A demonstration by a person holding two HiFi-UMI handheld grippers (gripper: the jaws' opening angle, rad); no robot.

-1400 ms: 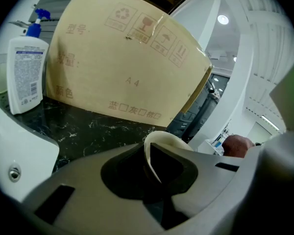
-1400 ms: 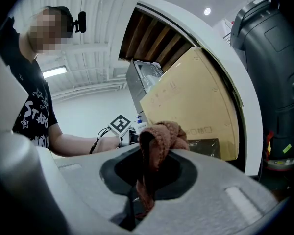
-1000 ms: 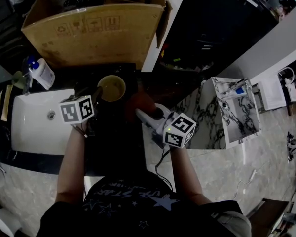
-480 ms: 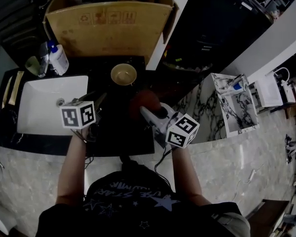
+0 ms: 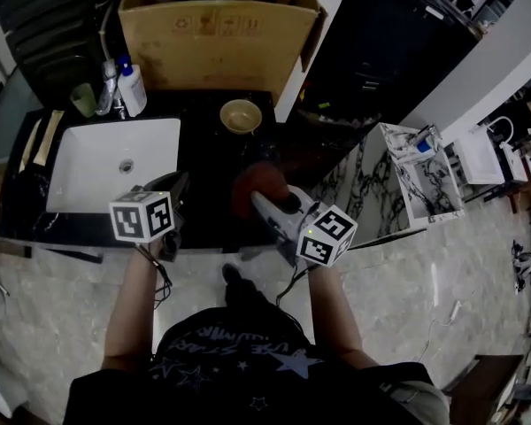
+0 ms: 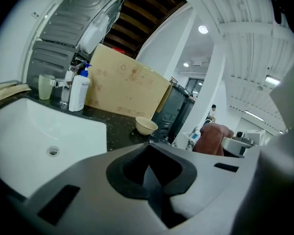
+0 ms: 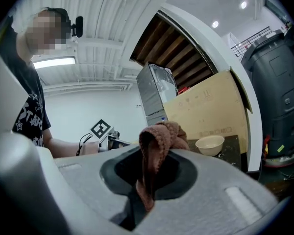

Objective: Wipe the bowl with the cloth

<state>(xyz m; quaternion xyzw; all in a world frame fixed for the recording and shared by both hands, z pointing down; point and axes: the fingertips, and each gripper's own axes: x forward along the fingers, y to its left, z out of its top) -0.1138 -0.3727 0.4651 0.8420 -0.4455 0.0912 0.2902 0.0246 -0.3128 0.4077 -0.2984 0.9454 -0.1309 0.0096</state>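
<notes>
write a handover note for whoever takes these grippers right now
Left gripper: shut, empty.
Right gripper: shut on the reddish-brown terry cloth, bunched above its jaws.
Small cream ceramic bowl: upright on the black stone counter, right of the white sink, clear of both grippers.
Done: cloth in grip.
To do: reach the bowl, probably steady it with the left gripper, and wipe it.

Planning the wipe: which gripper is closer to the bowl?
Right. The right gripper, holding the cloth, is almost in line with the bowl; the left gripper sits off by the sink.
</notes>
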